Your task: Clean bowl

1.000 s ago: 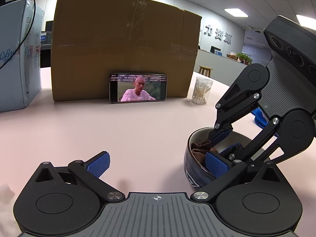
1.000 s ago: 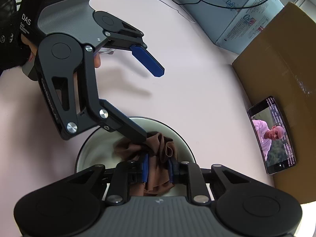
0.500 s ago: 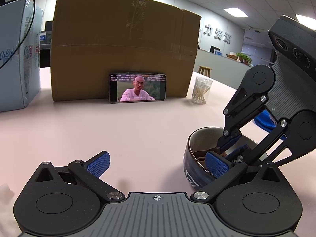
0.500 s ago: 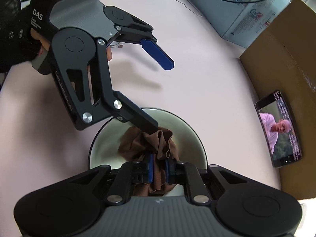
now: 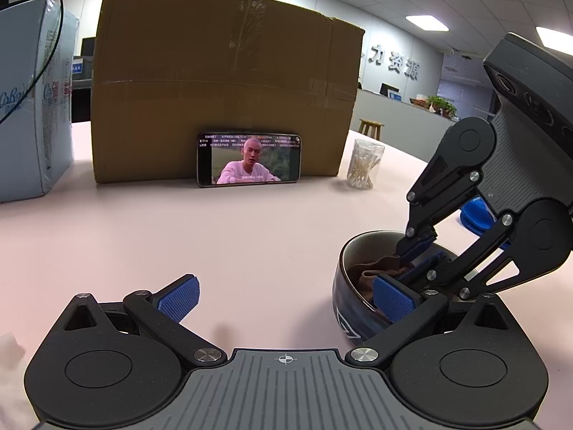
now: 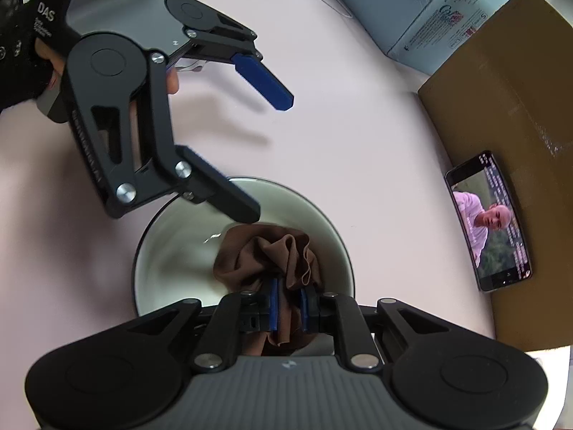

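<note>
The right gripper points steeply down into the bowl, and its two blue pads are squeezed tight on a brown cloth. The cloth is bunched up inside the bowl, on the side nearest that gripper, and the rest of the pale inside of the bowl is bare. The left gripper sits low and points only a little downward, with its jaws spread wide. One of its blue pads is at the bowl's rim, right by the cloth, and I cannot tell if it touches; the other pad hangs over bare table with nothing near it. A person's hand in a dark sleeve holds this gripper from behind. The bowl is dark blue on the outside and stands on the pink table. There is lots of open table on the side of the bowl where that free pad hangs. Farther back, a phone leans against a big cardboard box, with a clear cup of cotton swabs beside the box. A pale blue carton stands at the far side, well apart from the bowl.
</note>
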Available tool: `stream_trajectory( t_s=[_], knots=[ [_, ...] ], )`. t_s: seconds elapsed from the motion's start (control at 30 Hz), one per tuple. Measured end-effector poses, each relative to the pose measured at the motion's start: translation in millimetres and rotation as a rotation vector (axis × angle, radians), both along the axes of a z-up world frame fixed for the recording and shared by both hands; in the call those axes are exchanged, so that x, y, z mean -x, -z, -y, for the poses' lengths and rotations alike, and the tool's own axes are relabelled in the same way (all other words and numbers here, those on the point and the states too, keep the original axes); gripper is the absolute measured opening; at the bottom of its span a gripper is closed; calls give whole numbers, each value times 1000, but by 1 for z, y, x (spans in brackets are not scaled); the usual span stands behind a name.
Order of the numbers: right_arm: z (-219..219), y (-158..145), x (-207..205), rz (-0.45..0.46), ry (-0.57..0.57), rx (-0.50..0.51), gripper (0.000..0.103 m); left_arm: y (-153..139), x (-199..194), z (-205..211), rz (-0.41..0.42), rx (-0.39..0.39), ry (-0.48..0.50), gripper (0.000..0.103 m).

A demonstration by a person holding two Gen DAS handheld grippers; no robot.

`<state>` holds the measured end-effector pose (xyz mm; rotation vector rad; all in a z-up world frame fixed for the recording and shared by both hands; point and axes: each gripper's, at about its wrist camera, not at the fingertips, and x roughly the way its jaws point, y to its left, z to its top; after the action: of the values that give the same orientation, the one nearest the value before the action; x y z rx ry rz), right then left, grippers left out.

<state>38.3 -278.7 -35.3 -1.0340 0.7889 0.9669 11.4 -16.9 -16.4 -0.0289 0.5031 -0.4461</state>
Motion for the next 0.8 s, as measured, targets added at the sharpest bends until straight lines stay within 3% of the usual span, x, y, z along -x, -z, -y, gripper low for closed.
stream_trajectory(
  t_s=[0.3, 0.47, 0.8],
  knots=[
    [-6, 0, 6, -5, -37, -28, 13, 0, 0, 0, -1, -2, 0, 103],
    [-12, 3, 2, 45, -40, -11, 13, 0, 0, 1, -2, -2, -1, 103],
    [-9, 2, 0, 42, -8, 36, 13, 0, -1, 1, -2, 0, 1, 103]
  ],
)
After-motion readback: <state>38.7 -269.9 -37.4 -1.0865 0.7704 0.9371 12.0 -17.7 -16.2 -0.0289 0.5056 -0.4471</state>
